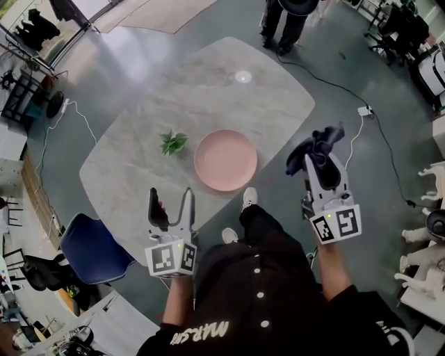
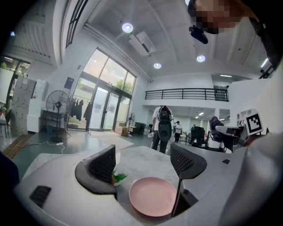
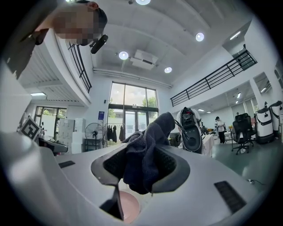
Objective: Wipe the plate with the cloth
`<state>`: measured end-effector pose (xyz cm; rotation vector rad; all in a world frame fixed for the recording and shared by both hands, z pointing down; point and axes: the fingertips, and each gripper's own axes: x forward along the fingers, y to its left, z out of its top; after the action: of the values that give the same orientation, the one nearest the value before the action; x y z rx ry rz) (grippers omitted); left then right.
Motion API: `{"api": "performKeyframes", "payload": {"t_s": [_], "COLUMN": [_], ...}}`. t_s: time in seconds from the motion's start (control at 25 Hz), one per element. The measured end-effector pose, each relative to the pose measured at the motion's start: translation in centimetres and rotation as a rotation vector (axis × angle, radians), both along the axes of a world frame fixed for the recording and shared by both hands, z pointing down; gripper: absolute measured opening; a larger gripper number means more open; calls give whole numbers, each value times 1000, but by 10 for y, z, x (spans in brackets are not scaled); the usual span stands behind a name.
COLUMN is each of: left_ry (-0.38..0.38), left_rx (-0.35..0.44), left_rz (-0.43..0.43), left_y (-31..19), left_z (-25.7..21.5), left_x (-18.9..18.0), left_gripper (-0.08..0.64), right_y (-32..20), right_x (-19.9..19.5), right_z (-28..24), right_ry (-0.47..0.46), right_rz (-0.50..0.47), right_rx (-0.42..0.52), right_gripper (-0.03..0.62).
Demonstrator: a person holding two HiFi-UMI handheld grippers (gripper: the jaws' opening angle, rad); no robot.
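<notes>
A round pink plate (image 1: 225, 160) lies on the grey marble table (image 1: 125, 167). It also shows between the jaws in the left gripper view as the plate (image 2: 152, 196), and a sliver of the plate (image 3: 128, 206) peeks below the right jaws. My right gripper (image 1: 317, 154) is raised to the right of the table, shut on a dark blue cloth (image 1: 316, 146) that bunches up out of the jaws, the cloth (image 3: 143, 152) filling the right gripper view. My left gripper (image 1: 171, 200) hovers at the table's near edge, open and holding nothing.
A small green plant (image 1: 173, 142) sits on the table left of the plate. A blue chair (image 1: 90, 250) stands at the near left. A person (image 1: 285, 21) stands beyond the table. Cables (image 1: 361, 132) run across the floor at the right.
</notes>
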<state>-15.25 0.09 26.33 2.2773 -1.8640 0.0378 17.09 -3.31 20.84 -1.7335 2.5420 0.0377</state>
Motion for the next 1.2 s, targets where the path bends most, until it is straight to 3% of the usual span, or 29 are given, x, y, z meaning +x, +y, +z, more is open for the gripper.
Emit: {"api": "performKeyframes", "payload": {"t_s": [0.32, 0.8, 1.0, 1.2], "left_ry": [-10, -9, 11, 74], "left_rx": [-44, -224, -299, -380], "left_rz": [-20, -104, -158, -136], "left_y": [-65, -104, -104, -102], "left_z": [8, 45, 62, 95], "left_x": [11, 19, 13, 8], "left_gripper": [379, 379, 379, 379], "right_y": [-79, -159, -168, -172], "right_x": [-1, -32, -73, -120], "right_z": [8, 42, 77, 116], "right_ry": [2, -5, 66, 169], "right_rz": [-57, -239, -381, -471], "right_rx": [-26, -148, -213, -246], "right_gripper": [141, 141, 141, 141]}}
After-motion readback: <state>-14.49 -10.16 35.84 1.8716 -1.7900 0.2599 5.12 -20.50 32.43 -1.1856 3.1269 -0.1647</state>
